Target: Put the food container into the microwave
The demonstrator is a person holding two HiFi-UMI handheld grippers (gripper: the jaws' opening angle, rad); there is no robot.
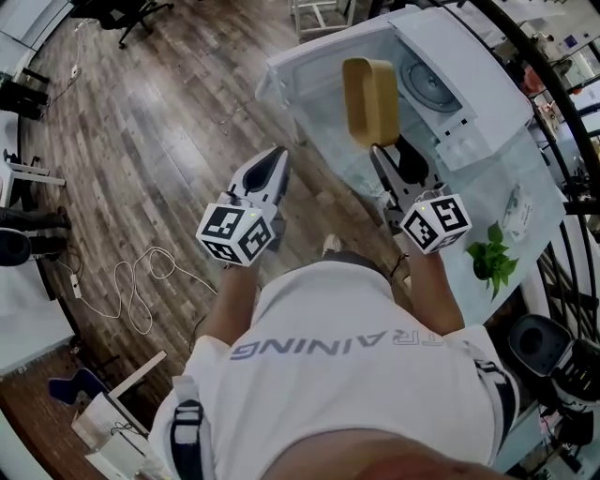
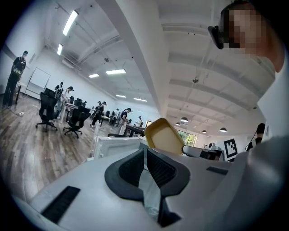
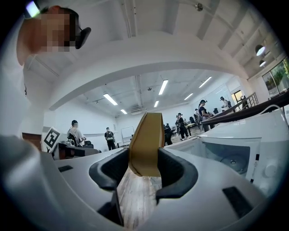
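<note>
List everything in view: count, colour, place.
food container: one, yellow, clamped in the right gripper, in front of the open microwave
microwave: one, white, door open, on the table
table: one, pale cover, upper right
plant: one, green, by the table's near edge
cable: one, white, looped on the floor at left
office chair: one, black, top left
floor: brown wood
left gripper: one, grey, shut and empty, over the floor
right gripper: one, grey, shut on the food container
shirt: one, white, on the person
</note>
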